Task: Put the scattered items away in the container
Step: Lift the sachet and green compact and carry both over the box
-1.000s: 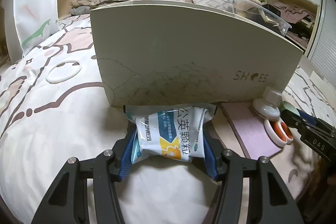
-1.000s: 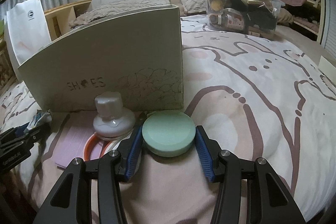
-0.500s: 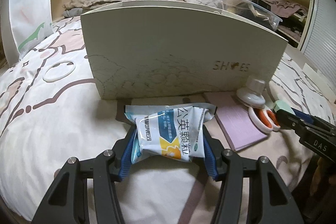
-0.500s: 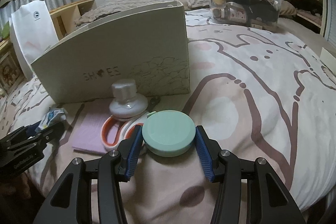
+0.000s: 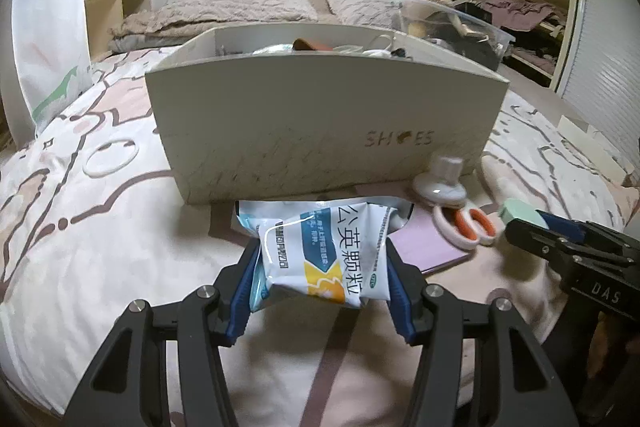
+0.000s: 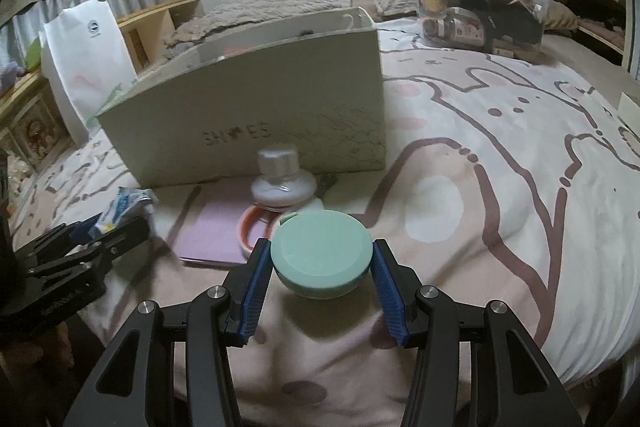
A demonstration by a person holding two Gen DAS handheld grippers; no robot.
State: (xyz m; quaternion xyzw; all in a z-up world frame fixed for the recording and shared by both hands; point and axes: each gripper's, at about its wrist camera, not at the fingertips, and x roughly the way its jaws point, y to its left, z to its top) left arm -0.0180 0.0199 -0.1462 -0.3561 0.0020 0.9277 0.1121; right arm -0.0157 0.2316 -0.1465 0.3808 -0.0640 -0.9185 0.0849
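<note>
Bedding with a pink-and-brown cartoon print is the work surface.

Left gripper: clamped on a white-and-blue sachet pack printed with Chinese text. The pack is crumpled; its long axis runs away from the camera toward the box, and its near end is hidden between the blue pads.

Right gripper: clamped on a round mint-green tin, flat face up, lifted clear of the bedding. The tin's underside is hidden.

Beyond the tin, orange-handled scissors lie partly under a squat white bottle, blades hidden. Both rest on a lilac notebook.

Farther back stands the open cream box marked "SHOES", long side facing the grippers. Its contents show only above the rim and cannot be identified.

A clear storage bin sits behind, near the pillows.
</note>
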